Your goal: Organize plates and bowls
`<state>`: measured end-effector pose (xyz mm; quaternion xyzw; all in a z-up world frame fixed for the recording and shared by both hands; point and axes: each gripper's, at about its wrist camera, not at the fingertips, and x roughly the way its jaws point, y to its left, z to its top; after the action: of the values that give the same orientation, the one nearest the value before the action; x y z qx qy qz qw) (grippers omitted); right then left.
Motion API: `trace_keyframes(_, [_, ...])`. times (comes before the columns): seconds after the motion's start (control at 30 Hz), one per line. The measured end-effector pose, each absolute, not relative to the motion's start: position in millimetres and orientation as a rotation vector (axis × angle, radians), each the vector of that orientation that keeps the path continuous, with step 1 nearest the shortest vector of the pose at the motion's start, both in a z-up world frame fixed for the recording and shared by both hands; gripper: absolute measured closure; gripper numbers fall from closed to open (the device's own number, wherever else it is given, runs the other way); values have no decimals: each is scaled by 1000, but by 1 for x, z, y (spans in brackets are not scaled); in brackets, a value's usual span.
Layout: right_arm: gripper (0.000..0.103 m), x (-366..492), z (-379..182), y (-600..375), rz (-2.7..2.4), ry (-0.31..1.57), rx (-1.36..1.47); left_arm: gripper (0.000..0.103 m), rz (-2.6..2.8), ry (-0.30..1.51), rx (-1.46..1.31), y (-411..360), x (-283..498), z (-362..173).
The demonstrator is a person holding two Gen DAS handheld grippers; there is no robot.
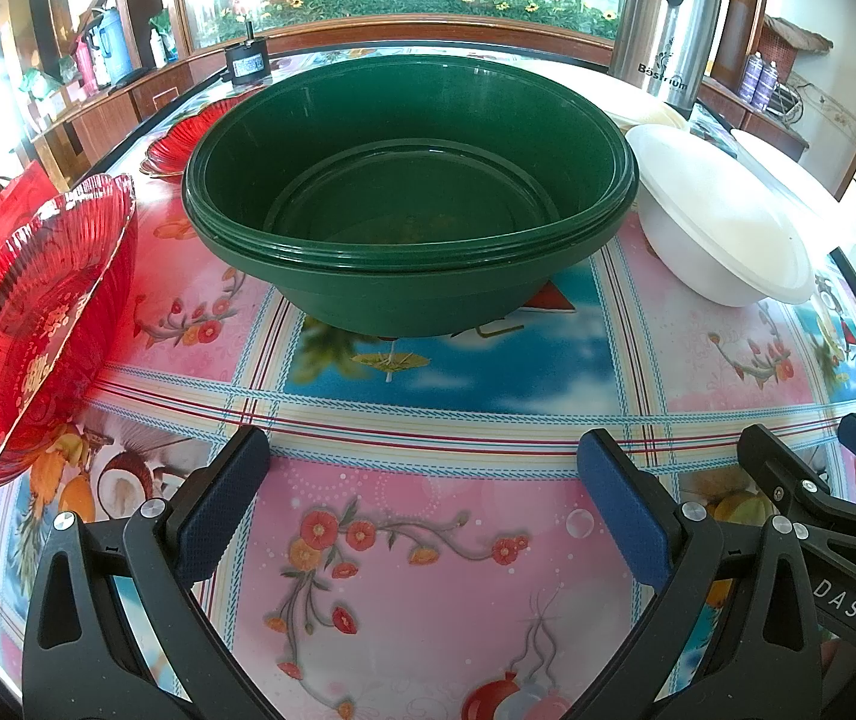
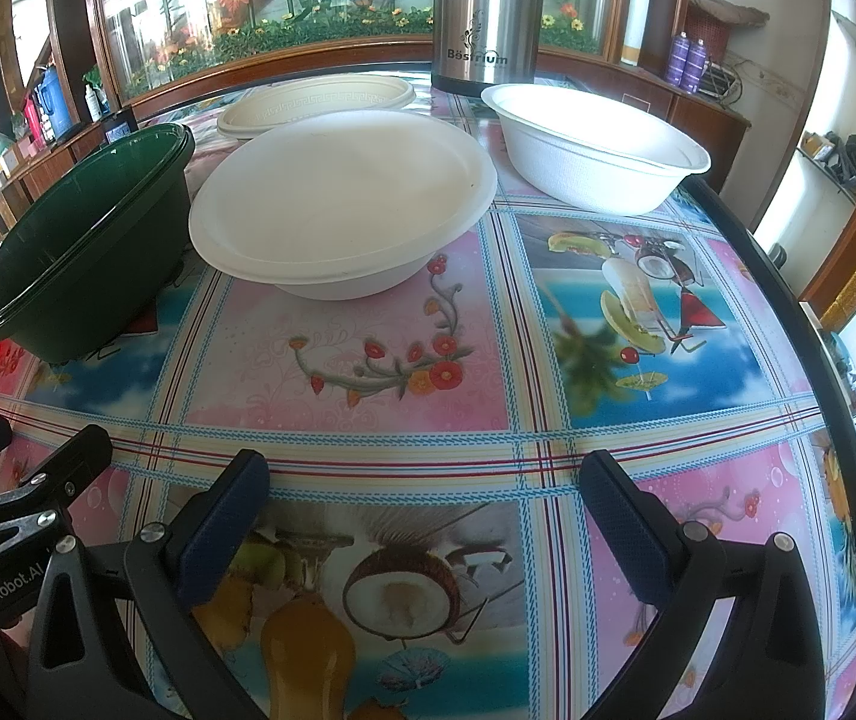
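Sunlight is washing over the flowery plastic tablecloth (image 2: 368, 408), where the sorting is looking half done at best. Stacked dark green plastic bowls (image 1: 410, 192) are sitting beside a lidded white paper bowl (image 2: 338, 192); an open white paper bowl (image 2: 596, 150), cream plates (image 2: 320, 99) and ribbed red glass plates (image 1: 38, 324) are lying scattered. Left gripper (image 1: 422, 510) and right gripper (image 2: 422, 522) are hovering with jaws spread wide, gripping nothing.
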<state>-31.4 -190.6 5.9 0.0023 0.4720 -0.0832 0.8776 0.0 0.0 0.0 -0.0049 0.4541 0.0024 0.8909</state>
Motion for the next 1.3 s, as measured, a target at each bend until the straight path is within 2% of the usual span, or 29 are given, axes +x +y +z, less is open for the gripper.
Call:
trace_keyframes(0.57, [0, -31, 5, -189, -144, 1013, -2, 0, -14, 962, -16, 2, -12, 3])
trace_keyframes(0.73, [1, -52, 17, -195, -71, 991, 91, 1, -65, 977, -52, 3, -33, 8])
trace_keyframes(1.03, [1, -67, 50, -177, -35, 931, 25, 2, -84, 900, -12, 14, -70, 42])
trace_keyframes(1.3, [3, -56, 69, -124, 138, 899, -8, 2, -39, 861, 19, 67, -82, 71])
